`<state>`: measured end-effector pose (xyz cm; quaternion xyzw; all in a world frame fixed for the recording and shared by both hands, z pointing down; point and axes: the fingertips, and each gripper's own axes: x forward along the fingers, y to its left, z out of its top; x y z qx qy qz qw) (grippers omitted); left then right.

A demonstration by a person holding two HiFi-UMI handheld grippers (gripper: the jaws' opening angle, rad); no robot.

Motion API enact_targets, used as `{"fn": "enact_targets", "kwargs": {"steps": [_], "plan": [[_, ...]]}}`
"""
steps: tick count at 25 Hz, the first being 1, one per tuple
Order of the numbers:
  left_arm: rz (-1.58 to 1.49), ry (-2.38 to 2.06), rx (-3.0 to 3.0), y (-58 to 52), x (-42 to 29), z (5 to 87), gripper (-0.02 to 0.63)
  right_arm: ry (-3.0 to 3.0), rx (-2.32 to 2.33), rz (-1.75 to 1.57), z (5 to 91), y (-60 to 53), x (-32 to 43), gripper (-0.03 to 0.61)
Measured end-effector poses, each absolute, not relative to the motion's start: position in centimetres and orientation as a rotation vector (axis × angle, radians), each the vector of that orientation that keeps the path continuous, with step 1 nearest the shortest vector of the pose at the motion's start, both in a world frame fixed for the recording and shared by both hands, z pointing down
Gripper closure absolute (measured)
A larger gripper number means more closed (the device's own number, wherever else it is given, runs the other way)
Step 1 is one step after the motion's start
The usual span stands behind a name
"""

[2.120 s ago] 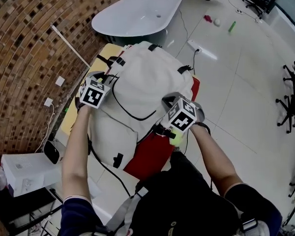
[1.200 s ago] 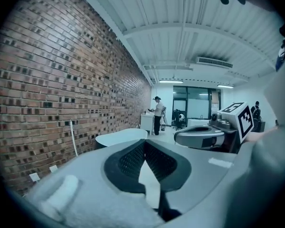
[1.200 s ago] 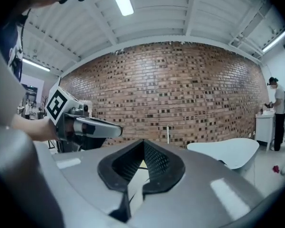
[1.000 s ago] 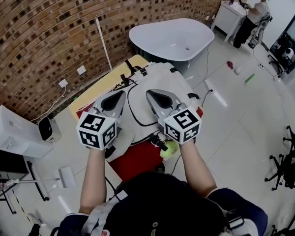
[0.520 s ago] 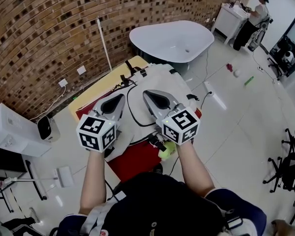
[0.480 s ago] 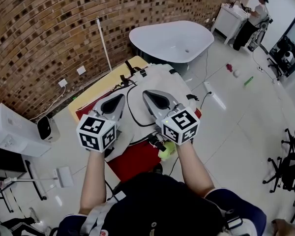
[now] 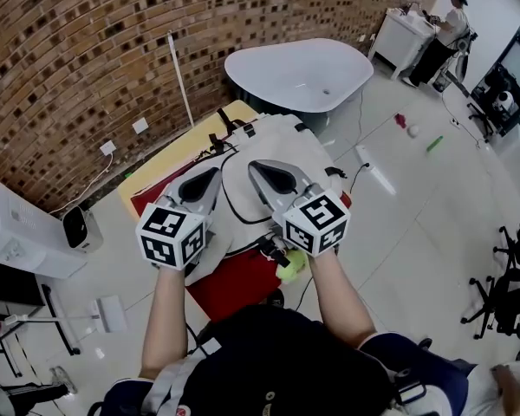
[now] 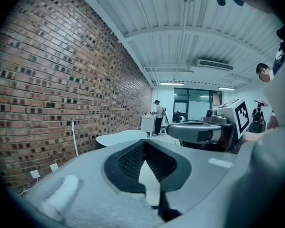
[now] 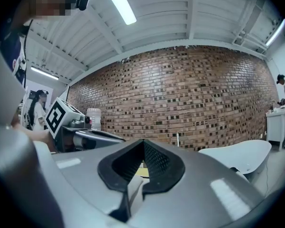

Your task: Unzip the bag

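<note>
My left gripper (image 8: 145, 144) has its jaws fully together, tips meeting, with nothing between them. My right gripper (image 9: 143, 142) is the same: jaws closed on nothing. I hold the two side by side, level, both pointing far toward the brick wall (image 7: 78, 33), each showing in the other's view. They are raised above the near part of the white bag (image 7: 273, 141), apart from it. The bag lies flat on the bench (image 7: 175, 152), whose top is yellow at the far left and red at the near side. A black line curves across the bag between my grippers. A white tub (image 7: 299, 69) stands beyond the bench.
</note>
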<state>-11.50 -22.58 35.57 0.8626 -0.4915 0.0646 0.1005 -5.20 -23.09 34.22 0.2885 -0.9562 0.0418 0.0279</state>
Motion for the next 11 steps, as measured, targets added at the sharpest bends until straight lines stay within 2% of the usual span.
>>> {"fn": "enact_targets", "kwargs": {"steps": [11], "plan": [[0.184, -1.436, 2.565, -22.3, -10.4, 35.6, 0.612, -2.952, 0.881, 0.123, 34.4, -22.7, -4.8, 0.574]]}}
